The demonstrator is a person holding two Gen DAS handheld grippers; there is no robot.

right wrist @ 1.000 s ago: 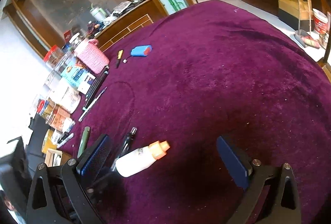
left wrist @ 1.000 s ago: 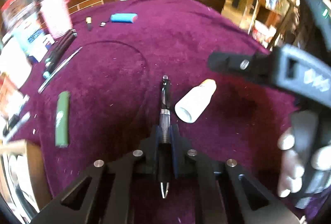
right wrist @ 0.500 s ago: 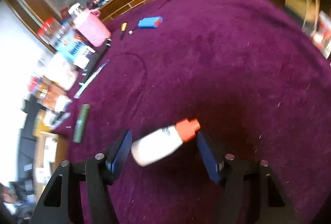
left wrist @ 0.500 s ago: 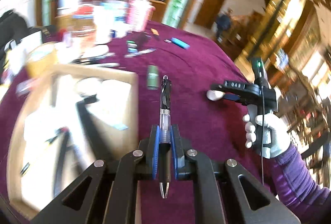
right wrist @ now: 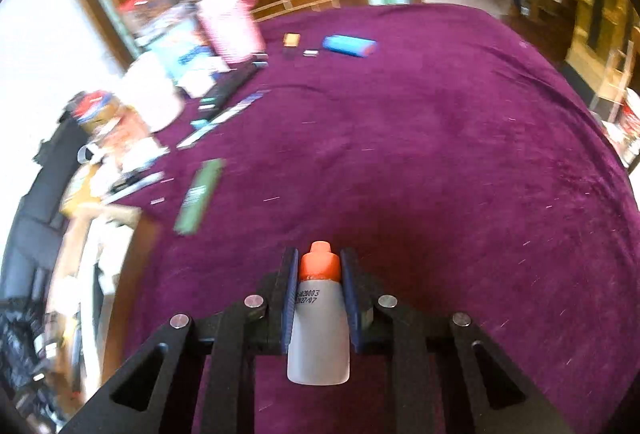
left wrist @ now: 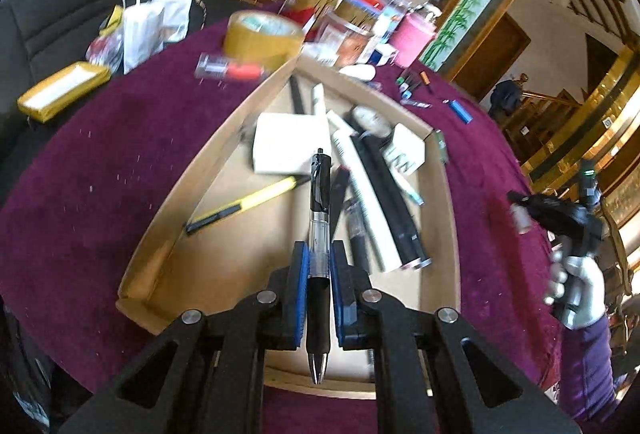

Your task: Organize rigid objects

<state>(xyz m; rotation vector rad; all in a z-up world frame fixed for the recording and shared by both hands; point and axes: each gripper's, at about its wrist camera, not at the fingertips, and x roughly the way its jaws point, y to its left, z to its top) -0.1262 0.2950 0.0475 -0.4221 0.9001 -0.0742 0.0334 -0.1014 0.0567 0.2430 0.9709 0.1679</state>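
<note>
Over the box (left wrist: 450,201), already holding several items, the left hand-held gripper (left wrist: 319,270) grips a pen (left wrist: 320,218). At 6 o'clock in the right view, the right hand-held gripper (right wrist: 319,298) is closing on a bottle (right wrist: 319,330); a green bar (right wrist: 199,195) at 10 o'clock and a blue case (right wrist: 349,45) at 12 remain on the worktop (right wrist: 460,153).

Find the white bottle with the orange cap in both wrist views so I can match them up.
Left wrist view: the white bottle is a small blur at the far right edge, at the tip of the right hand-held gripper, above the purple cloth.
Right wrist view: bottom centre, cap pointing away, between the closing pads of that gripper.
Shared landmark: the blue case lying on the purple cloth.
</note>
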